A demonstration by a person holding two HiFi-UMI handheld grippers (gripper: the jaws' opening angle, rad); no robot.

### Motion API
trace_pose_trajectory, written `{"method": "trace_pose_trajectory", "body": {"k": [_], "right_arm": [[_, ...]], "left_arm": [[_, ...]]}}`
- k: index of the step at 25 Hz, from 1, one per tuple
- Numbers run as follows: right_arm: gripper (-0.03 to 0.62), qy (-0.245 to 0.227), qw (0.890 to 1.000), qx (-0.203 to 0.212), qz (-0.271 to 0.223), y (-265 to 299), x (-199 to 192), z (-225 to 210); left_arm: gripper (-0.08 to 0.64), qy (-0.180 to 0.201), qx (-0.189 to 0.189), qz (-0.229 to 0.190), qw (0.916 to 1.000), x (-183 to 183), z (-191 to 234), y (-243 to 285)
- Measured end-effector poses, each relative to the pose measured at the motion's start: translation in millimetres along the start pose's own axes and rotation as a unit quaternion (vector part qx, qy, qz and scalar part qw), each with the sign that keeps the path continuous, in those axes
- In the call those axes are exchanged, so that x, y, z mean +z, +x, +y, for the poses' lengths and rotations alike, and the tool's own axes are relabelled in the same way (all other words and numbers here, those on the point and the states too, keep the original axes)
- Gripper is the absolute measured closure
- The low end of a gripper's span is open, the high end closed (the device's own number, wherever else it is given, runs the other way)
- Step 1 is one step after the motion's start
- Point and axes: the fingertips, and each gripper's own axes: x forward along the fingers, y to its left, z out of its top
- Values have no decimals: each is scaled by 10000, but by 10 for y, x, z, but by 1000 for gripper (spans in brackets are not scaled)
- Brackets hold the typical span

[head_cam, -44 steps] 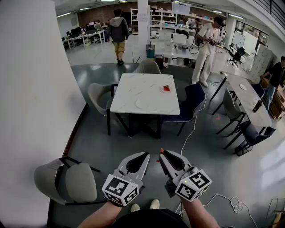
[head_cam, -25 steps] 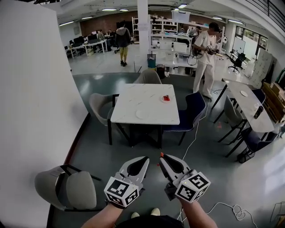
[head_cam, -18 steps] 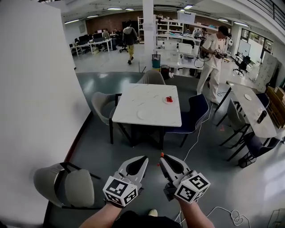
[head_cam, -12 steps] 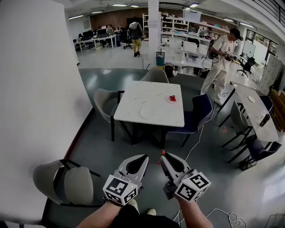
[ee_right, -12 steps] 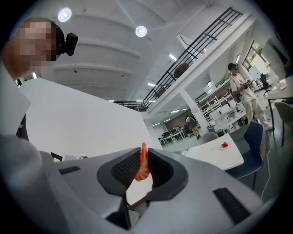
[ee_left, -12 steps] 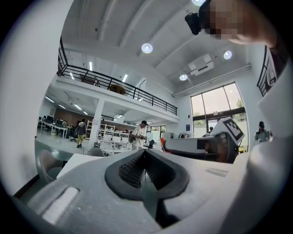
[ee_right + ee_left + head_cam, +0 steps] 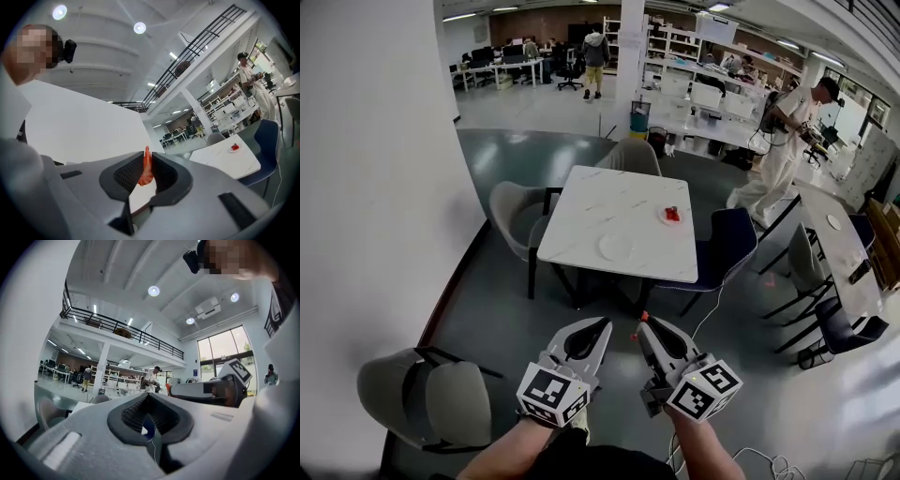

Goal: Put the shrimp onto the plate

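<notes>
- Orange and glossy, the small curled shrimp (image 7: 146,171) sat pinched upright in the right gripper (image 7: 642,324). The jaws were closed on its mid-body and its tail tip poked up above them.
- That put the shrimp well short of the goal, out over the grey floor and nowhere near the tabletop.
- The left gripper (image 7: 148,399) hung just beside the right one, with its jaws drawn together and nothing of the task between them.
- On handling, the shrimp looked light, probably soft or rubbery, and slick. The hold across the middle seemed sound, but a harder squeeze could squirt it out.
- A low release would likely stop it bouncing or rolling off the rim.
- Ahead stood the white, marble-veined square tabletop (image 7: 581,220), with a round, bare white plate (image 7: 615,247) near its closer edge.
- A smaller white dish (image 7: 672,215) holding something red sat toward the right edge, apart from the plate. The bare plate read as the likelier target.
- A grey shell chair (image 7: 511,211) stood at the table's left and another (image 7: 633,155) at its far side, with a navy padded chair (image 7: 727,248) on the right.
- The near side looked open for an approach, though a thin white cable (image 7: 705,305) trailed across the floor there as a trip risk.
- A person in white (image 7: 787,150) stood far off to the right, clear of the route.
</notes>
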Motion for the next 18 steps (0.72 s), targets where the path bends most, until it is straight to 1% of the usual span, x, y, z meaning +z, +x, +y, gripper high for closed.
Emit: {"method": "trace_pose_trajectory", "body": {"k": [4,9,14,18], "right_arm": [[538,0,9999,-130,-1,501,-3,-154],[538,79,9994,-336,56,951,-86,-393],[538,88,9988,-474,44,1255,-40,-672],[538,158,9983,-552,67,1510,-12,-1018]], "left_arm": [[552,-3,-121,-17,9999,19,521,225],[552,-79,-268,54,9996,-72,1011,508],[552,-205,-344,71,9992,-153,1313,788],[552,-220,-285,41,9993,-208,1560,1084]]}}
